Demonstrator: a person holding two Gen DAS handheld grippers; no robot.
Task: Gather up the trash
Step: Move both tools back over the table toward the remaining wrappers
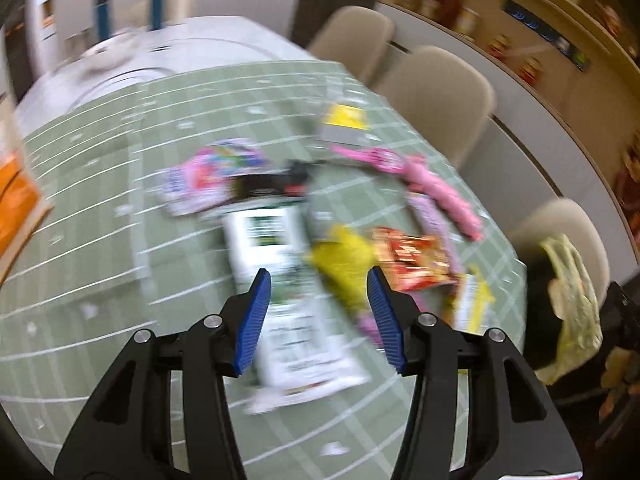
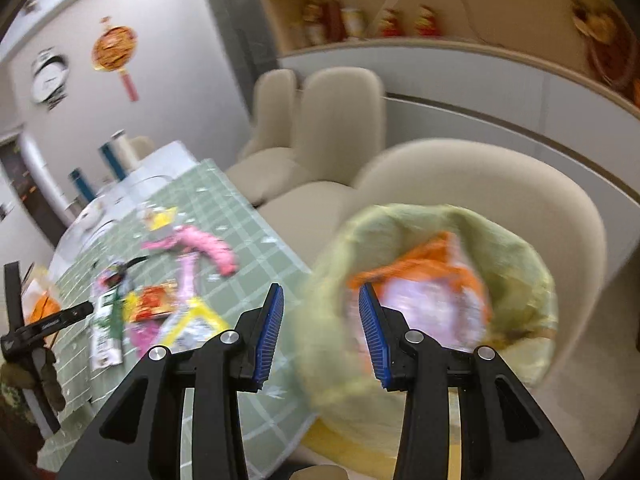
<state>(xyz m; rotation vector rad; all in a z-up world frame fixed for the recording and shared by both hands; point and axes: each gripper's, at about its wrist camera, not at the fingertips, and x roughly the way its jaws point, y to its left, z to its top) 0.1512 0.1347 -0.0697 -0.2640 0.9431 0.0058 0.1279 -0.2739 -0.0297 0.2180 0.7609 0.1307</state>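
Observation:
Several wrappers lie on the green checked tablecloth (image 1: 100, 240): a white and green packet (image 1: 276, 236), a yellow one (image 1: 340, 264), a red one (image 1: 416, 260), a long pink one (image 1: 432, 184) and a pink patterned one (image 1: 208, 176). My left gripper (image 1: 318, 276) hangs open just above the white and yellow packets, holding nothing. My right gripper (image 2: 320, 290) is open over a yellow-green trash bag (image 2: 516, 272) that sits on a beige chair (image 2: 480, 176). An orange and pale pink wrapper (image 2: 436, 264) lies inside the bag. The bag (image 1: 572, 300) also shows at the table's right edge.
Beige chairs (image 1: 436, 92) line the table's far side, before a white cabinet (image 2: 480, 92) with shelves above. An orange item (image 1: 16, 200) lies at the table's left edge. A yellow and grey packet (image 1: 344, 122) sits further back. Bottles (image 1: 158, 0) stand at the far end.

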